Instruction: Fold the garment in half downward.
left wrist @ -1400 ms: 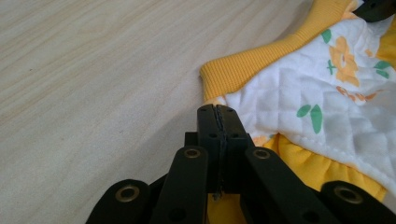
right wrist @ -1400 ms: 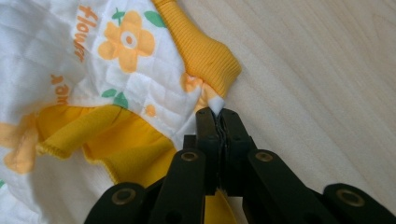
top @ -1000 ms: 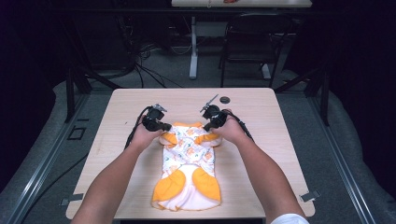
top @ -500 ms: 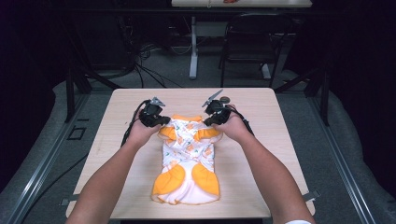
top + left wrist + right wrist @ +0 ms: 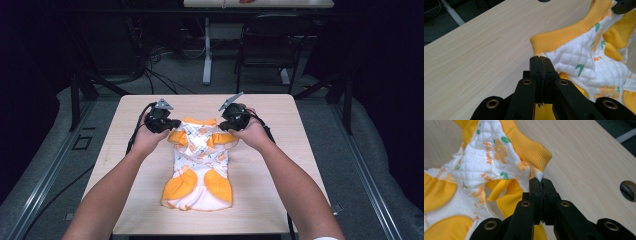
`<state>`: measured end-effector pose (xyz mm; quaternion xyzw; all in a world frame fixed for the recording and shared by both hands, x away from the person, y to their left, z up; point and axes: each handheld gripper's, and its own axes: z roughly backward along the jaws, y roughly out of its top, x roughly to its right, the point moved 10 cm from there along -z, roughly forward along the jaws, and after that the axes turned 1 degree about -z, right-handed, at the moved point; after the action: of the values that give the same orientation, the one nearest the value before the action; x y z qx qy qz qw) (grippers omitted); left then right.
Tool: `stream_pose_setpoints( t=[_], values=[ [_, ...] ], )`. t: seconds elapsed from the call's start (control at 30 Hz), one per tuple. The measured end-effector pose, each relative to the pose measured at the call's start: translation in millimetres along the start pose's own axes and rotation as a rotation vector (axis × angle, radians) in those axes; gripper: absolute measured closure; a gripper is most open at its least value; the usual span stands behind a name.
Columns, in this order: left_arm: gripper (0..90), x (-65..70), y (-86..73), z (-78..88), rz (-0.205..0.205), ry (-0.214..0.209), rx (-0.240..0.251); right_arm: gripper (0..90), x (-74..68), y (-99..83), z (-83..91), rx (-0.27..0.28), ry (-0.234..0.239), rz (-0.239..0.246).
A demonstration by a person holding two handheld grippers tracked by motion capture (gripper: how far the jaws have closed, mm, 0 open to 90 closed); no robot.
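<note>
High view: we have both grippers clenched on the shoulders of the small orange-and-white quilted garment, left gripper at 10 o'clock of it, right gripper at 2 o'clock. Since a second ago both hands have risen, so the collar end now lifts off the table while the hem at 6 o'clock stays flat. We judge a lift or fold is starting. Bare table lies at 12, 3 and 9 o'clock.
</note>
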<state>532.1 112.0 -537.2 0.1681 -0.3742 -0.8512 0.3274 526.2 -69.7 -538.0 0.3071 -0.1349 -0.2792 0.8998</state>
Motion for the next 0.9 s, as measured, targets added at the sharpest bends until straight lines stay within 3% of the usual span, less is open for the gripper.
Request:
stream_pose_setpoints(
  t=[0.17,0.27,0.57,0.77,0.9],
  values=[
    [90.0,2.7,4.1,10.7,-0.022,-0.001,0.021,88.0,-5.9,6.7,10.4,0.012,-0.030,0.055],
    [90.0,8.4,3.5,15.6,-0.038,-0.012,0.029,88.0,-9.9,4.0,13.4,-0.010,-0.045,0.092],
    [90.0,25.4,-8.0,30.1,-0.093,-0.043,0.036,88.0,-27.4,-7.3,20.1,-0.017,-0.039,0.142],
    [90.0,34.9,-16.7,38.7,-0.102,-0.062,0.049,88.0,-43.1,-11.9,26.6,-0.002,-0.026,0.158],
    [90.0,43.6,-23.0,41.8,-0.120,-0.074,0.046,87.9,-50.6,-18.3,31.1,-0.028,-0.035,0.183]
  ],
)
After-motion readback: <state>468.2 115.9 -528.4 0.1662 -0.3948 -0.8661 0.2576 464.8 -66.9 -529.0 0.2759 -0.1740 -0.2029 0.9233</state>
